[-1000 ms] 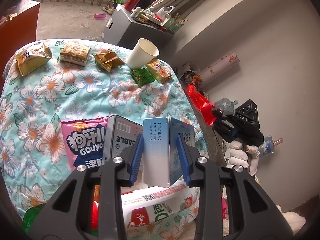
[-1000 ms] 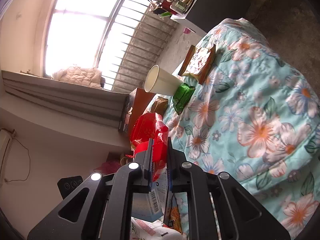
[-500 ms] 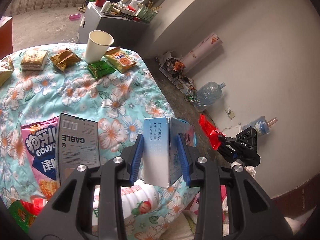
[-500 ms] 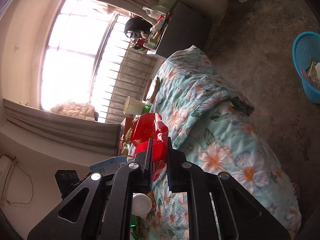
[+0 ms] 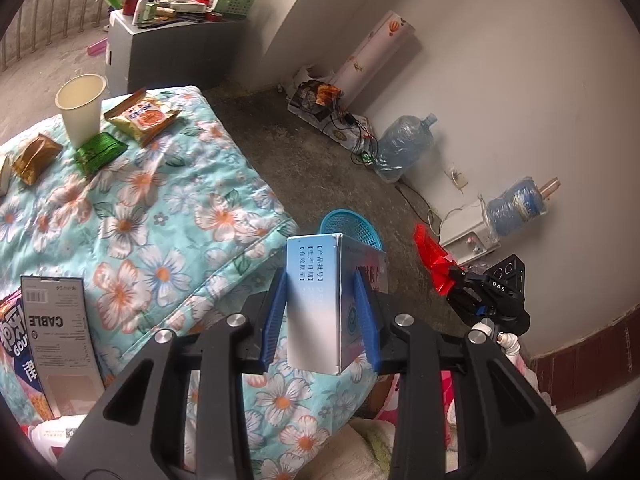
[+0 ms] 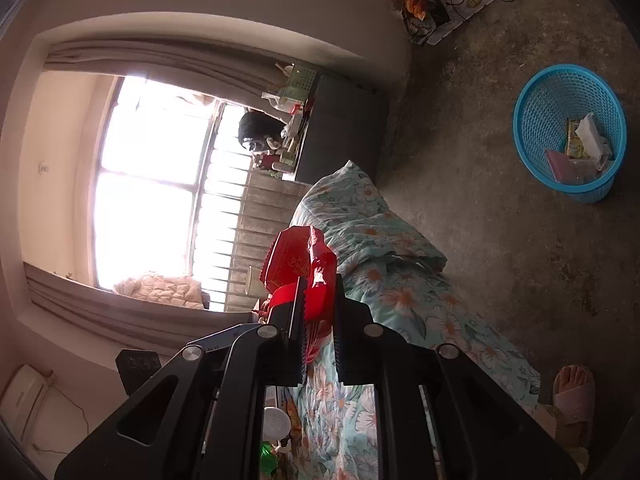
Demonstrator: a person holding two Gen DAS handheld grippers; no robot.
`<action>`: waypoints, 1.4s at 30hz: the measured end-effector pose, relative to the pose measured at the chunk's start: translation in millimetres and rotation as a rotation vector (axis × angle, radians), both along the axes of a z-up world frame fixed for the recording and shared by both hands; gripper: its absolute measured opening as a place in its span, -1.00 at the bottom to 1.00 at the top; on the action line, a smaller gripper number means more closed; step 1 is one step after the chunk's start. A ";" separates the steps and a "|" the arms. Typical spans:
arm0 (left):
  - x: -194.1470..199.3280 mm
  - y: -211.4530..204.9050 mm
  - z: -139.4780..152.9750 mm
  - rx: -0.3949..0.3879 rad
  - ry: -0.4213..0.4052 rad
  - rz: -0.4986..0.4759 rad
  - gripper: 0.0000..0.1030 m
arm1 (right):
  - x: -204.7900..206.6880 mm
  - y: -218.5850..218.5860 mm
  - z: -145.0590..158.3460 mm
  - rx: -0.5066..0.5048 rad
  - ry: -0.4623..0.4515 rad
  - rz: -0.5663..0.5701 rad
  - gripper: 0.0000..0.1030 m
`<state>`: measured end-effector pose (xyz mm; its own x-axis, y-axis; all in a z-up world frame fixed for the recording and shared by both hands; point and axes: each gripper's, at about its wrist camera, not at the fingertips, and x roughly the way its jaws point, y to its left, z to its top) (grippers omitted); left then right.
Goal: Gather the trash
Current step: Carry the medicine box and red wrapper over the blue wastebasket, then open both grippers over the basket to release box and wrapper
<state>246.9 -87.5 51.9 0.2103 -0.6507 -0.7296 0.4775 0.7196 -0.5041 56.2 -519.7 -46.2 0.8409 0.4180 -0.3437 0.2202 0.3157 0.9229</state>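
My left gripper [image 5: 320, 304] is shut on a light blue carton box [image 5: 326, 300] and holds it in the air past the edge of the floral quilt [image 5: 160, 216]. A blue mesh trash basket [image 5: 352, 226] stands on the floor just beyond the box; in the right wrist view the basket [image 6: 532, 92] holds some paper and wrappers. My right gripper [image 6: 318, 304] is shut on a crumpled red wrapper [image 6: 300, 264], held above the quilt's edge [image 6: 384, 248]. The right gripper with the red wrapper [image 5: 434, 258] also shows in the left wrist view at right.
On the quilt lie a paper cup [image 5: 80, 108], an orange snack packet [image 5: 142, 116], a green packet [image 5: 100, 152], a brown packet [image 5: 34, 158] and a grey "CABLE" box [image 5: 58, 332]. Water bottles [image 5: 404, 148] stand by the wall. A slippered foot [image 6: 574, 392] is on the floor.
Both grippers have swung away from the quilt toward the floor with their loads. The blue basket has come into view in both wrist views.
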 end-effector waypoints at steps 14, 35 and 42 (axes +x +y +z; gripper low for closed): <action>17.5 -195.4 -72.0 0.131 0.083 -0.192 -0.39 | -38.6 -108.1 -50.9 -0.015 0.106 -0.253 -0.78; 69.4 -378.0 -265.5 0.222 0.299 -0.076 0.09 | 30.6 -207.5 -234.7 0.116 0.554 -0.405 -0.10; 59.5 -352.6 -222.7 0.189 0.219 -0.123 0.09 | -7.6 -174.8 -228.7 0.077 0.515 -0.468 -0.10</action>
